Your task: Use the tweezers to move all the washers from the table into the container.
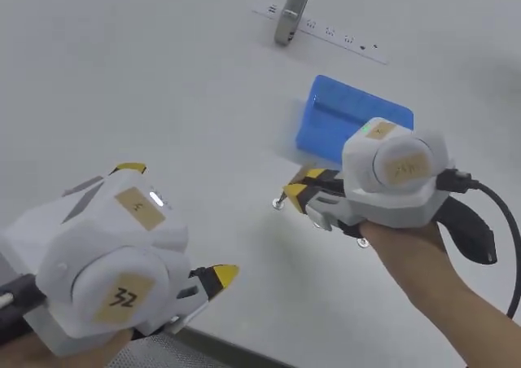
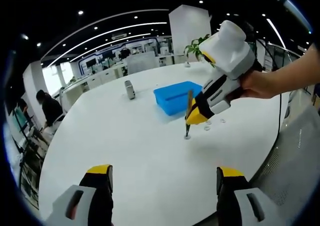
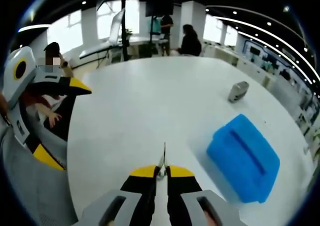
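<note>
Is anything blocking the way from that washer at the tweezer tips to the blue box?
Nothing visible does. Between the washer under the tweezers and the blue container there is just bare white table.

container [image 1: 358, 124] on table [image 1: 163, 99] | washers [image 2: 207, 128] before it | power strip [image 1: 326, 32] behind it

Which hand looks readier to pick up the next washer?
Right. The right tongs grip the tweezers, whose tip stands at a washer near the blue container. The left tongs hang open and empty, farther back.
</note>
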Demonstrator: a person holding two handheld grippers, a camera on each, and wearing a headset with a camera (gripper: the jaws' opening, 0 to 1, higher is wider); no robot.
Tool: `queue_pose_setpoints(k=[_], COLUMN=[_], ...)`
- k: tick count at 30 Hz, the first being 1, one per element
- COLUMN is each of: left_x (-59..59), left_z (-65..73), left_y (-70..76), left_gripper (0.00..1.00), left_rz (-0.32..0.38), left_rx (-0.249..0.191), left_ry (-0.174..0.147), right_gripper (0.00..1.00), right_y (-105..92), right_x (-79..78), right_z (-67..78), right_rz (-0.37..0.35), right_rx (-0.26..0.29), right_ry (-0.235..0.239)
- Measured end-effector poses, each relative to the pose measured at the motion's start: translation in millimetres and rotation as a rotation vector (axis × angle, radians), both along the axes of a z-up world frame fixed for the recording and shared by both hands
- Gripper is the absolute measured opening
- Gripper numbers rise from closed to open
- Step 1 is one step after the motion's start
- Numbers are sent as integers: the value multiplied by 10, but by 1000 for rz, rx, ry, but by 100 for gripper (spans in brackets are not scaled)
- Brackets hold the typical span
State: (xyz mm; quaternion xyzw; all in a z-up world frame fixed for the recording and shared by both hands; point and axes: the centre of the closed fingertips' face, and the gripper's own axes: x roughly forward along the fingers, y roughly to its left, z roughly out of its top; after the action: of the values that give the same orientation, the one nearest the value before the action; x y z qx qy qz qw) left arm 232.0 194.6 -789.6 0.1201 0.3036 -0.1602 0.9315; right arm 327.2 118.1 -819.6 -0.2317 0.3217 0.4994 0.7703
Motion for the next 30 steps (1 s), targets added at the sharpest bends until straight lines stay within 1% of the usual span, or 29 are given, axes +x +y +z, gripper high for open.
queue_pose_setpoints(k=[3, 8, 11, 15, 19, 22, 26, 30], left_x=[4, 4, 4, 0, -8, -11, -14, -18], left_z=[2, 2, 4, -1, -9, -13, -15, -22], left_y=[-11, -23, -22, -25, -27, -24, -22, -20], left_gripper=[87, 88, 88, 88, 88, 88, 88, 88], left_rz=[-2, -7, -6, -8, -10, -8, -8, -8], left_rx=[-6, -8, -12, -12, -13, -14, -13, -13], left_ry=[0, 1, 2, 4, 9, 12, 14, 17], right_gripper=[3, 2, 2, 2, 2, 2, 1, 1], right_y=[-2, -25, -28, -39, -71, -88, -109, -151], right_x=[4, 16, 20, 20, 55, 90, 202, 365], right_z=[-2, 16, 95, 242, 382, 471, 620, 730], right_rz=[1, -15, -16, -22, -27, -27, -42, -65], right_rx=[-6, -8, 5, 26, 30, 38, 54, 48], right_ry=[-2, 20, 13, 20, -2, -6, -33, -85])
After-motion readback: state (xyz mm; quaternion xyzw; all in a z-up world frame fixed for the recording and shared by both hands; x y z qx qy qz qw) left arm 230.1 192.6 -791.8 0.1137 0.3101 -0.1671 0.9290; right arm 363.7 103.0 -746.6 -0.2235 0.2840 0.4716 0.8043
